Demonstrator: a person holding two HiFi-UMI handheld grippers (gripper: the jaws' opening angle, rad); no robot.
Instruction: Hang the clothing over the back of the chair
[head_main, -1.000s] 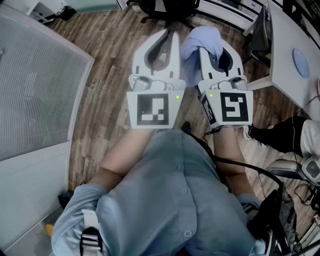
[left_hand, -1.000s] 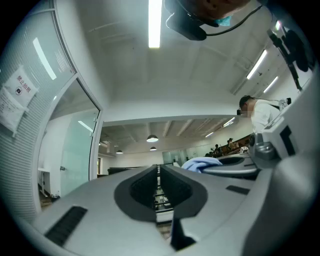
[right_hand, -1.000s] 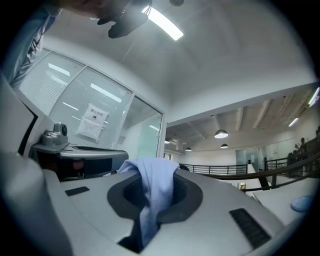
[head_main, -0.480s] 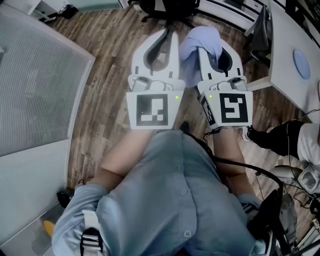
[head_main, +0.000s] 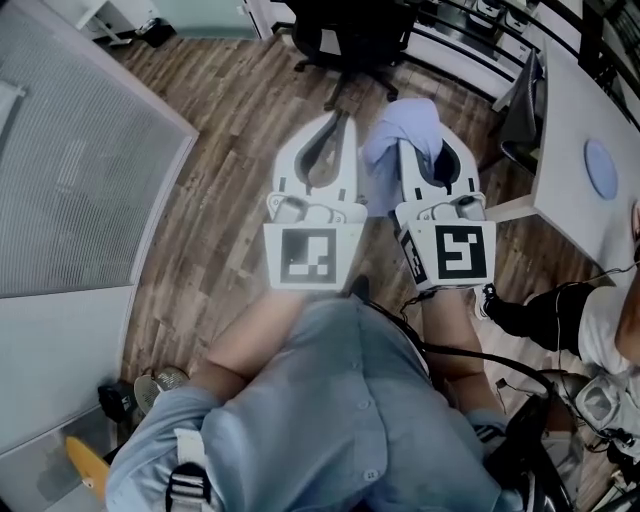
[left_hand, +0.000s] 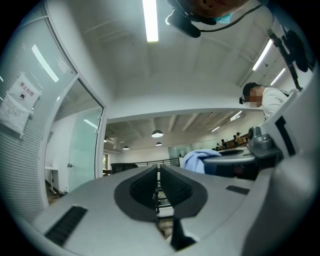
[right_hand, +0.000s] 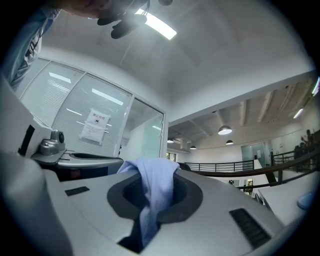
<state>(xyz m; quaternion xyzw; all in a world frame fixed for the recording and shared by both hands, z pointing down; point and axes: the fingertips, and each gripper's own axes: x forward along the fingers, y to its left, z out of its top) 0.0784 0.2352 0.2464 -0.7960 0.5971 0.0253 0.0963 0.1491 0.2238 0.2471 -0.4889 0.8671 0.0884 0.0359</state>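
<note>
Clothing, a pale-blue soft cloth garment (head_main: 392, 150), is clamped in the white two-jaw right gripper (head_main: 428, 125); chair is ahead, well apart.
R jaws are nipped tight on a fold of the fabric, which bunches over the jaw tips and trails down through the gap. White two-jaw left gripper (head_main: 343, 122) sits just beside it, jaws together w/ nothing between. Both point the same way, toward the black swivel office chair (head_main: 348, 35) beyond them on the brown wood-plank floor (head_main: 235, 130), slightly to the L gripper's side, so the carry looks to be straight fwd. Chair is cut off by the head view's top edge, so can't make out which way its back faces. Most of the garment is hidden under the gripper, so its long axis and length are unclear.
</note>
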